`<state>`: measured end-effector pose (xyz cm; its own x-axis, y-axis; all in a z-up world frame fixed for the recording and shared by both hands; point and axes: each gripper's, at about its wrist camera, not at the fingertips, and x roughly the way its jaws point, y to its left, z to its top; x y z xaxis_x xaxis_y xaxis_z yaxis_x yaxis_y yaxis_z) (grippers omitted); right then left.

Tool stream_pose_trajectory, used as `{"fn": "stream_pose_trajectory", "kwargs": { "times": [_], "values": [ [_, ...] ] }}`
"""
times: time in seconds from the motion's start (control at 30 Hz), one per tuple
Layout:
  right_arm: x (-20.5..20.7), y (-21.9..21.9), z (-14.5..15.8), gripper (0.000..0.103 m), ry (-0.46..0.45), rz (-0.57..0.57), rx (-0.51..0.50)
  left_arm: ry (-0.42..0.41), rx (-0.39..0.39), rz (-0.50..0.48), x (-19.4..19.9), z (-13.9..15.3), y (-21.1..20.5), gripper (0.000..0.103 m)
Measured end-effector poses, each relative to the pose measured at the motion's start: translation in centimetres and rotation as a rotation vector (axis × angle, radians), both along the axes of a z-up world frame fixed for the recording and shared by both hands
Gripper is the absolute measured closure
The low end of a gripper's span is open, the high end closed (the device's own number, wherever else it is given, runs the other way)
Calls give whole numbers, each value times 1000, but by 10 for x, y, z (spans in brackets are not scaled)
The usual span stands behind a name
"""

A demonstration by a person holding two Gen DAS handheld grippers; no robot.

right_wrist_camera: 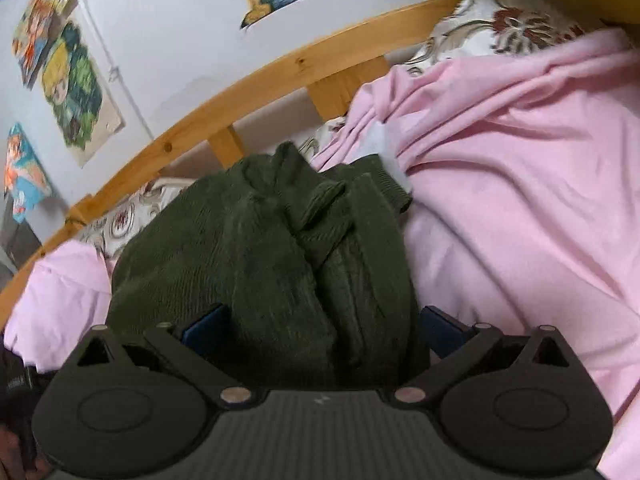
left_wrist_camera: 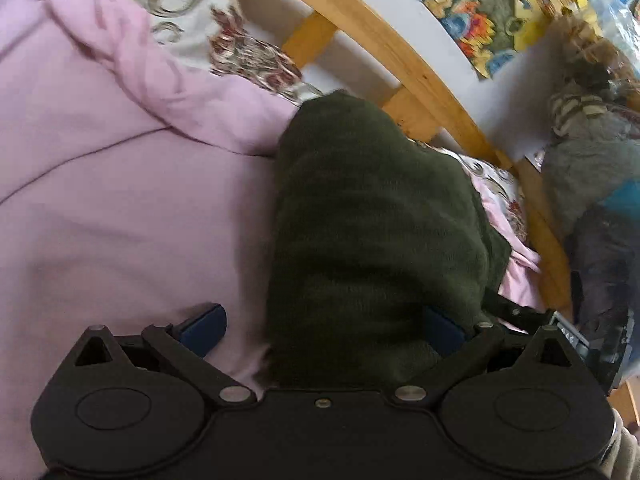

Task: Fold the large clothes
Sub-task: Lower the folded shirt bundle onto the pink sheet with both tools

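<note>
A dark green knit sweater (left_wrist_camera: 372, 216) lies bunched on a pink bedsheet (left_wrist_camera: 120, 220). In the left wrist view it fills the space between my left gripper's (left_wrist_camera: 324, 328) blue pads, which stand wide apart; the right pad is half buried in the cloth. In the right wrist view the sweater (right_wrist_camera: 272, 256) shows its folds and a ribbed cuff (right_wrist_camera: 394, 192) near the top right. My right gripper (right_wrist_camera: 320, 328) also has its jaws wide apart with the sweater's near edge between them.
A wooden bed rail (right_wrist_camera: 224, 104) runs behind the sweater, with a white wall and colourful posters (right_wrist_camera: 76, 80) above. A floral pillow (left_wrist_camera: 240, 52) lies by the rail. A pile of grey and dark clothes (left_wrist_camera: 592, 168) sits at right in the left wrist view.
</note>
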<state>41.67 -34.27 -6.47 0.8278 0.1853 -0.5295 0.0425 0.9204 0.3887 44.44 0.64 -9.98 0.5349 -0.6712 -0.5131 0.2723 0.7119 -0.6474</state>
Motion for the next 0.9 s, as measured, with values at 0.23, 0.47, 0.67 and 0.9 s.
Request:
{"fn": "stream_pose_trajectory", "kwargs": {
  "times": [0.23,0.47,0.67,0.9],
  "values": [
    [0,18,10,9,29,32,-27,59,-5,-83,20,-2,-18,9],
    [-18,31,35,58,-48,30,-17,34,26,-65,12,27,-20,28],
    [-32,52,69,63,-153,51,12,-11,2,-51,4,61,-3,30],
    [-40,99,76,63,-222,121,72,-80,71,2,-27,82,53,30]
  ]
}}
